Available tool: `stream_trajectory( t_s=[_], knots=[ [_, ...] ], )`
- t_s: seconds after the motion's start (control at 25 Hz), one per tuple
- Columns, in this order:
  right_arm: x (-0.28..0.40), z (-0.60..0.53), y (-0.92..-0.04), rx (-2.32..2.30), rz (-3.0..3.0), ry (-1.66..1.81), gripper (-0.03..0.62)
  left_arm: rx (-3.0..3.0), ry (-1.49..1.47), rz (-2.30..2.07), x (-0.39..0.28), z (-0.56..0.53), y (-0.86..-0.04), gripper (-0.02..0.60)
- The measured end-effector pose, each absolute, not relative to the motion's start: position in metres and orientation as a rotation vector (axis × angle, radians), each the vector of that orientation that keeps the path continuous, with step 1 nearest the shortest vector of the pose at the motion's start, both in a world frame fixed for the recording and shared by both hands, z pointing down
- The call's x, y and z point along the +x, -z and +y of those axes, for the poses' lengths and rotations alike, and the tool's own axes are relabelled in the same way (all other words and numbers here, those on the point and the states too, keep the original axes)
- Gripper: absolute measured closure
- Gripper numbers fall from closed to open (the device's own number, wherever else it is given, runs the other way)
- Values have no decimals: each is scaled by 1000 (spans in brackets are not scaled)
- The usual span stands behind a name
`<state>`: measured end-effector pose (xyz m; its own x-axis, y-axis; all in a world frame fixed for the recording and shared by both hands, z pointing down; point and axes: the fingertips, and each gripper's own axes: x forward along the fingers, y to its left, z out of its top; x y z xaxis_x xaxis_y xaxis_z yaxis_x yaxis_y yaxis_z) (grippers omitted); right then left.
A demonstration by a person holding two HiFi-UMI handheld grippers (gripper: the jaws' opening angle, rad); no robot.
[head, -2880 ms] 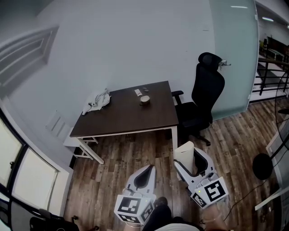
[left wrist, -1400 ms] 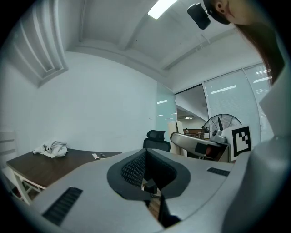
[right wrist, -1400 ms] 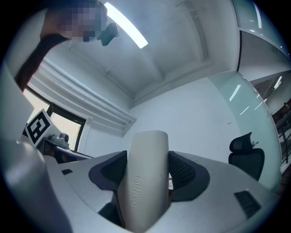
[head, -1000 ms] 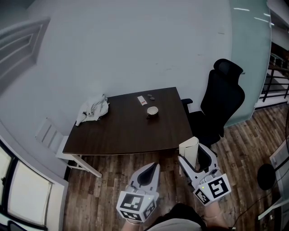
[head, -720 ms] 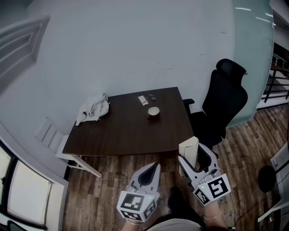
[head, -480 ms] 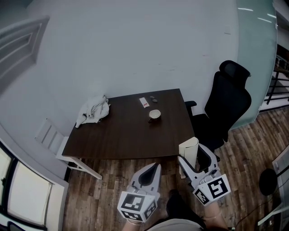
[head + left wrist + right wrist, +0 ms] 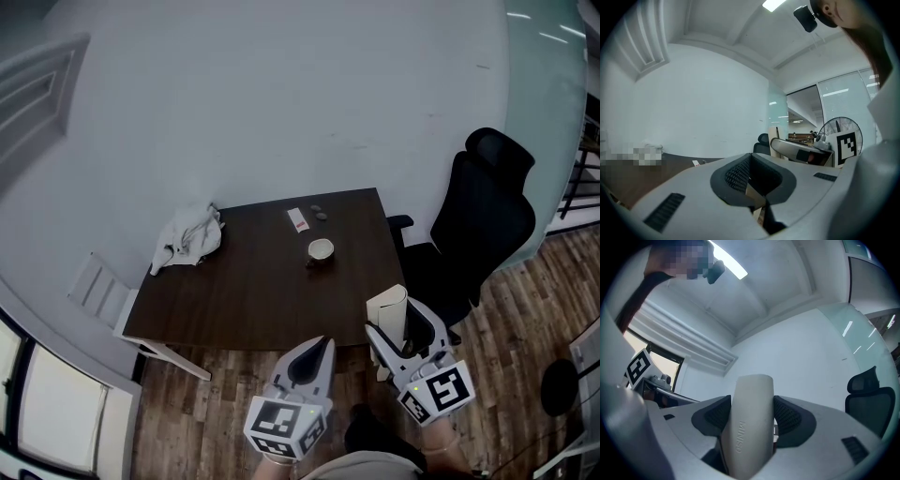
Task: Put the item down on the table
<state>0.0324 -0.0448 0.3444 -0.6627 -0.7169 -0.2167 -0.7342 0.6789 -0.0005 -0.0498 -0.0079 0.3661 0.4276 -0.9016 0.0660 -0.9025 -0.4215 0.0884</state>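
Right gripper [image 7: 405, 326] is clamping the cream case [image 7: 388, 312], long axis upright, jaws wide; table [image 7: 234, 291] is lying just ahead

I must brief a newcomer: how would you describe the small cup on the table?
Find the dark brown table against the pale wall. On its right half, near a white card, stands the cup. It alone is pale, round and hollow.

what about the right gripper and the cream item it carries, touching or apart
Touching. The right gripper view shows the right gripper closed on the cream item, with both dark pads pressed against its sides and no gap on either side.
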Motion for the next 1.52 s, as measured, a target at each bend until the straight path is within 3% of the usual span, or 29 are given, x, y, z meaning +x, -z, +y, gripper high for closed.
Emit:
stream_trajectory(
  t_s=[0.88,1.52],
  knots=[
    [6,-217,-395,-1055,2963,-167,303,2469,11,-1702,-50,-170,-381,563],
    [-33,-271,-481,-918,3238,-261,303,2396,4,-1755,-68,-216,-392,563]
  ],
)
